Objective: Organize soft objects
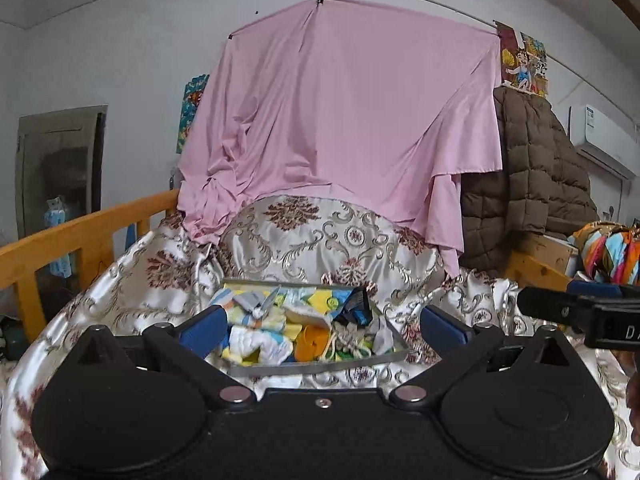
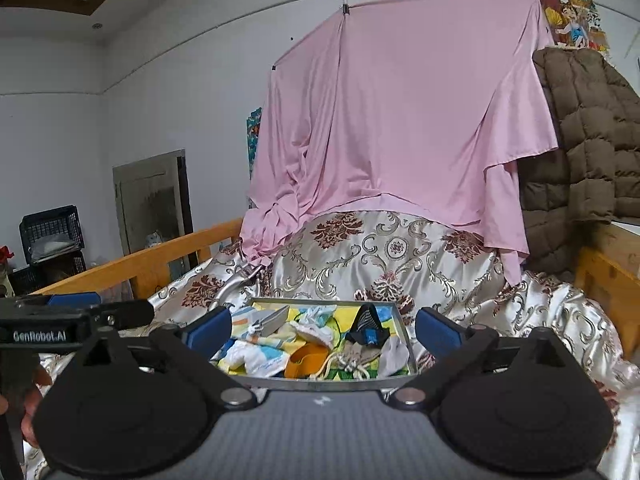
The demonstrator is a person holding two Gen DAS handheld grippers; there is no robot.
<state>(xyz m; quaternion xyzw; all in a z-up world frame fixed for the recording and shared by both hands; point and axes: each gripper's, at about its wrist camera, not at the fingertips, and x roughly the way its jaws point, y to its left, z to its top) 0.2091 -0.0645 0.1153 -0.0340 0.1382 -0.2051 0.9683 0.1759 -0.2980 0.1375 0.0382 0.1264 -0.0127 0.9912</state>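
Observation:
A shallow grey tray [image 1: 304, 369] [image 2: 320, 383] lies on the bed, just beyond both grippers. Small soft items fill it: a white cloth [image 1: 260, 344] [image 2: 260, 356], an orange piece [image 1: 310, 340] [image 2: 306, 360], a dark blue-black sock [image 1: 356, 306] [image 2: 368, 326], a beige drawstring pouch [image 1: 348, 338] [image 2: 356, 356]. My left gripper [image 1: 320, 320] stands open in front of the tray, nothing between its blue pads. My right gripper [image 2: 323, 328] is open too, and empty. Each gripper shows at the edge of the other's view, the two side by side.
A patterned satin cover [image 1: 320, 240] drapes the bed and a mound behind the tray. A pink sheet [image 1: 340, 100] hangs on the wall, with a brown quilted coat [image 1: 536, 168] to its right. Wooden bed rails [image 1: 68, 236] run on both sides. Black crates [image 2: 52, 232] stand far left.

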